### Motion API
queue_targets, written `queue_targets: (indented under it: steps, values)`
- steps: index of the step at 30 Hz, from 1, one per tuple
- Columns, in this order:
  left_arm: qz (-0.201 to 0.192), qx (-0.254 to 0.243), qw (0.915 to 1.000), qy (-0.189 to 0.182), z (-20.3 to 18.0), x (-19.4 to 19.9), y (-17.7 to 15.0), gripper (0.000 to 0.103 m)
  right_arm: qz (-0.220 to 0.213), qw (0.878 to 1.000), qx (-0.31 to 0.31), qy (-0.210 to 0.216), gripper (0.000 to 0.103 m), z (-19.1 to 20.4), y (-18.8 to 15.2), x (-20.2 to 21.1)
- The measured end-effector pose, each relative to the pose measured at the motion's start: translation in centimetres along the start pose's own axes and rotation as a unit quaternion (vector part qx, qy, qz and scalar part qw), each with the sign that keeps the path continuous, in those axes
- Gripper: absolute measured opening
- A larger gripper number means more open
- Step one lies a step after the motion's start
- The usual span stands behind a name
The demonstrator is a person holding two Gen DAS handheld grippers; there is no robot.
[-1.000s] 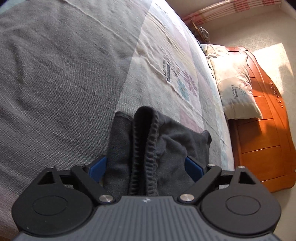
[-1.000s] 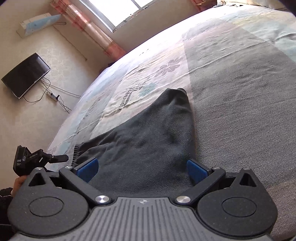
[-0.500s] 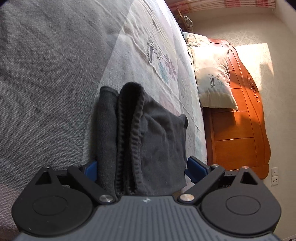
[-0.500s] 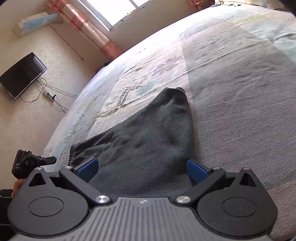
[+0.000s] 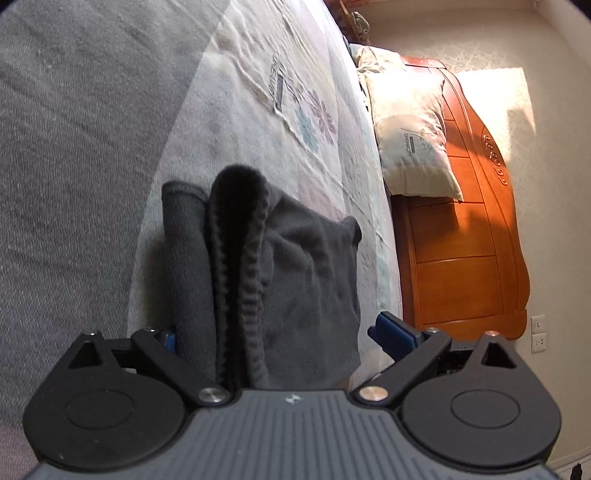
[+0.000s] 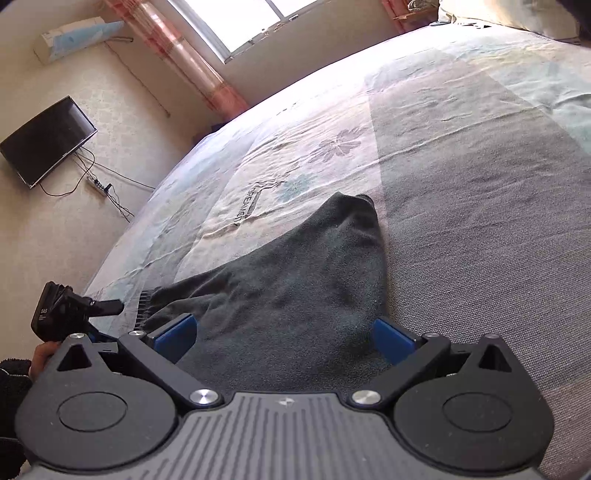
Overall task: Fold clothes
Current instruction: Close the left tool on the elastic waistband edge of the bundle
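Note:
A dark grey knitted garment [image 5: 306, 280] lies on the bed, bunched, with a ribbed band [image 5: 240, 258] running up its middle. My left gripper [image 5: 280, 336] is open and low over it; the cloth fills most of the gap between the blue pads [image 5: 393, 334], and the right pad stands clear of it. In the right wrist view the same garment [image 6: 295, 295] spreads to a point at the far end. My right gripper [image 6: 284, 336] is open, astride its near edge. The left gripper [image 6: 66, 314] and the hand [image 6: 40, 358] holding it show at the left.
The bed carries a grey blanket [image 5: 74, 147] and a pale floral sheet [image 5: 277, 92]. A pillow [image 5: 410, 136] leans on the orange wooden headboard [image 5: 465, 258]. A wall television [image 6: 48, 140], cables and a window [image 6: 240, 22] lie beyond the bed's far side.
The left wrist view has swung and drawn back a little; the garment's right edge now sits clear of the right pad. The right gripper has hardly moved.

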State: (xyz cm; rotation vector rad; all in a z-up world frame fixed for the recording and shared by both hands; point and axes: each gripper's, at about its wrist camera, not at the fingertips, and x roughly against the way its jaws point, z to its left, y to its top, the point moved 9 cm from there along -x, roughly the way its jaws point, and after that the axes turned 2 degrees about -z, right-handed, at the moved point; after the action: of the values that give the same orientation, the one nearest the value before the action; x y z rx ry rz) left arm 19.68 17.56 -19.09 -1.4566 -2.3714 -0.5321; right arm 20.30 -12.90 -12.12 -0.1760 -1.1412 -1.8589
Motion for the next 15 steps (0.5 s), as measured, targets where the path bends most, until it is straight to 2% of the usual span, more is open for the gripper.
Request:
queue_targets:
  steps: [9, 11, 12, 13, 14, 15]
  values:
    - [0.021, -0.006, 0.9997, 0.015, 0.1, -2.2, 2.3, 0.095, -0.008, 1.0, -0.021, -0.009, 0.103, -1.3, 0.8, 0.1]
    - [0.016, -0.01, 0.9995, 0.025, 0.5, -1.9, 2.0, 0.085, -0.011, 1.0, -0.022, -0.012, 0.103, -1.5, 0.8, 0.3]
    - [0.012, -0.012, 0.9994, 0.032, 0.8, -1.5, 1.8, 0.071, -0.012, 1.0, -0.022, -0.014, 0.103, -1.6, 0.8, 0.4]
    - [0.004, -0.002, 0.9992, 0.04, 1.5, -1.1, 1.6, 0.051, -0.013, 1.0, -0.023, -0.018, 0.103, -1.9, 0.9, 0.5]
    - [-0.006, 0.02, 0.9985, 0.05, 2.6, -0.6, 1.4, 0.04, -0.013, 0.999, -0.023, -0.021, 0.103, -2.1, 1.0, 0.5]
    - [-0.014, 0.042, 0.9979, 0.047, 3.7, -0.3, 1.0, 0.024, -0.013, 0.999, -0.023, -0.025, 0.103, -2.4, 1.0, 0.5]
